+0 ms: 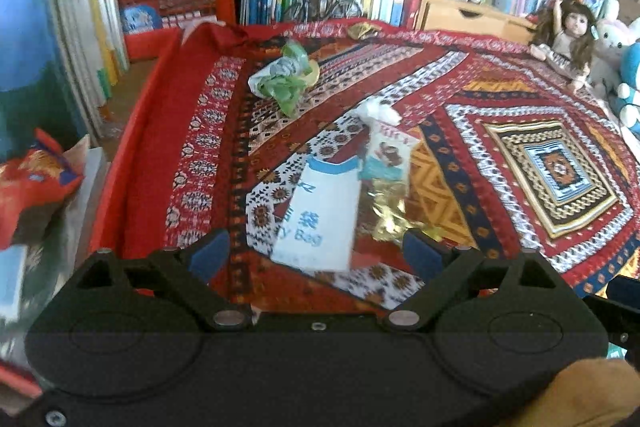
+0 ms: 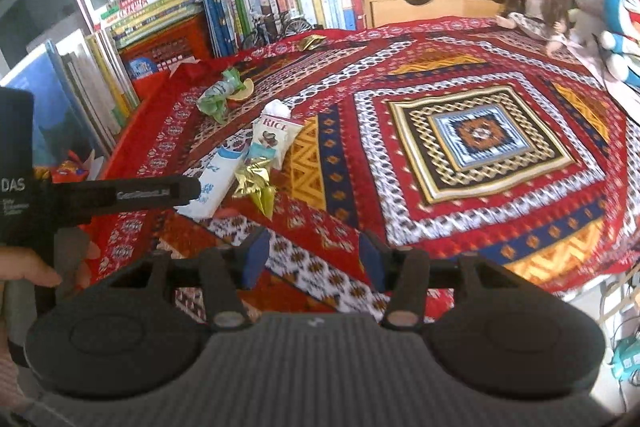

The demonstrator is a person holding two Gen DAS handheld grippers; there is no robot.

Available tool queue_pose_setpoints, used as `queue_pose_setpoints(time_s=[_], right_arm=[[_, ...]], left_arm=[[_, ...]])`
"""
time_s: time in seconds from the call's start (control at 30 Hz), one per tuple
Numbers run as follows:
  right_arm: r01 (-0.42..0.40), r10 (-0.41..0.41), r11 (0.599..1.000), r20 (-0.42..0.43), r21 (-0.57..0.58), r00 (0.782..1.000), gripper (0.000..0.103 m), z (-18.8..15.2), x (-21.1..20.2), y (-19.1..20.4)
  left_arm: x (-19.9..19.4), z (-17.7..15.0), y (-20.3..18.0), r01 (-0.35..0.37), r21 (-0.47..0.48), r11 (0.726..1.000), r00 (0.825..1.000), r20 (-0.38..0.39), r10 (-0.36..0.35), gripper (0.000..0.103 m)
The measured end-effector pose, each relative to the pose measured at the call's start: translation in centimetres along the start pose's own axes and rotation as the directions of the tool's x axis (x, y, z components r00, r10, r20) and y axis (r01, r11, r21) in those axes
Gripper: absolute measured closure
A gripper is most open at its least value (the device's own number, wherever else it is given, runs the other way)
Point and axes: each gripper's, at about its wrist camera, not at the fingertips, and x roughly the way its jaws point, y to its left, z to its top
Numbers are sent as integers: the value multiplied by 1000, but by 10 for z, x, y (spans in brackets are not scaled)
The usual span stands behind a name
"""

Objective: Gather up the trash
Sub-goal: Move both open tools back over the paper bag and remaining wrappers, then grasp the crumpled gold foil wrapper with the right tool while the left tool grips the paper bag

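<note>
Left gripper [image 1: 316,251]: jaws wide apart, nothing between them; right gripper [image 2: 312,259]: jaws parted, empty. Above the left gripper at frame centre lie a white paper bag [image 1: 320,219], gold foil wrapper [image 1: 390,211] and rice packet [image 1: 390,155] on the patterned counter [image 1: 520,131]. A crumpled green wrapper [image 1: 286,77] lies farther up, left of centre.

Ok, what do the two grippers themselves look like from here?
Both are matte black plastic with blue finger pads and silver pivot pins. The left gripper has a smooth body; the right gripper has a ribbed grey top. White lettering marks the left gripper's side in the right wrist view.
</note>
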Motion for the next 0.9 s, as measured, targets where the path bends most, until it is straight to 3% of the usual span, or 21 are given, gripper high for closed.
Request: queue_pose_setpoints(time_s=[0.5,0.9], right_arm=[[57,-66,995,-122,-78,990,39,16,80,38],[54,-74,992,-179,-118,981,39,24,130,54]], left_arm=[[84,16,18,66,-23,998,984,-161,-69,10],[102,24,20,131,-26,991,980,-150,-133,13]])
